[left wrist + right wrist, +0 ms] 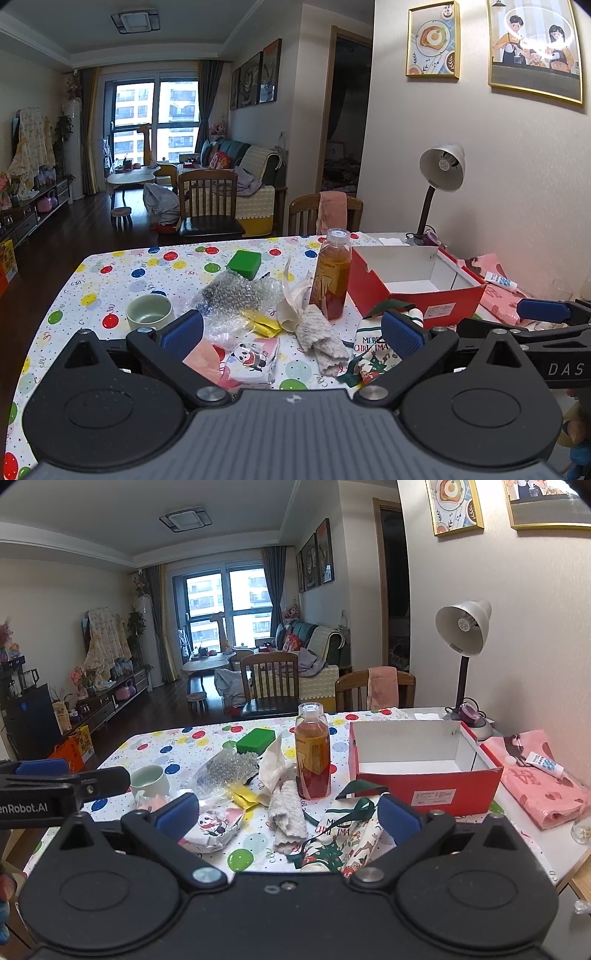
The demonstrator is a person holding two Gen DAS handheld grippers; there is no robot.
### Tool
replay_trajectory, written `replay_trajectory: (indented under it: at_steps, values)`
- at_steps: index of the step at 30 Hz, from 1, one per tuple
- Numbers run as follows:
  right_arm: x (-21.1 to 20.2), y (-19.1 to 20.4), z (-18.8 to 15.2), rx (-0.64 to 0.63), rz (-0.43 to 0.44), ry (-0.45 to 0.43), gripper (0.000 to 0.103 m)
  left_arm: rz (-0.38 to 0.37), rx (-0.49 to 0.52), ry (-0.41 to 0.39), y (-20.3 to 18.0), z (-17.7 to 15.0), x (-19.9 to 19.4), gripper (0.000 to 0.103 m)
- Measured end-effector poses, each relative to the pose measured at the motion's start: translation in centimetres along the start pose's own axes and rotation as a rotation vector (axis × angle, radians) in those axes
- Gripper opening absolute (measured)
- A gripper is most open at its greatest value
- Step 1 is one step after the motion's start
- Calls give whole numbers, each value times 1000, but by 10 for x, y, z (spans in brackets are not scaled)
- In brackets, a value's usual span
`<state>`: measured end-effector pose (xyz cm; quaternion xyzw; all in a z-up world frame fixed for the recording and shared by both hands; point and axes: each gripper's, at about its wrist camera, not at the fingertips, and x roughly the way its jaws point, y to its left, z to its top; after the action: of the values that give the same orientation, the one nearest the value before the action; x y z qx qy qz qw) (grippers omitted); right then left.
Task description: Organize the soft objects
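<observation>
Rolled grey cloth (325,341) lies beside Christmas bag (343,840) (crumpled, flat).

Counter (155,266) w/ smooth printed cloth, balloon pattern. Red box (424,786): matt cardboard, white inside. Bottle (312,753): clear glossy plastic. Bubble wrap (236,295): shiny, crinkly film. Grey rag (288,819): rough, fuzzy knit cloth. Xmas bag (343,838): soft printed fabric w/ green ribbon. Cup (149,312): glazed, smooth pale green. Green block (243,264): smooth plastic. Fingers (176,812): blue textured rubbery pads on matt black plastic, metal pivot screws. Chairs (208,199): varnished wood.
</observation>
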<state>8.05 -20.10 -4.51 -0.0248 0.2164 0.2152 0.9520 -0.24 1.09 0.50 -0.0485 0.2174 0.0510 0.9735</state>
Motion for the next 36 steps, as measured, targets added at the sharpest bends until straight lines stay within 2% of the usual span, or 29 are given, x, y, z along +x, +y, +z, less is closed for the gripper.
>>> replay_trajectory:
  at_steps: [25,36]
  values:
    - [6,6,3,-3,-12,7,103,-23,6,-2,5,2,4,103]
    - [17,13,13,-9,-23,9,103,-56,-1,2,16,10,19,103]
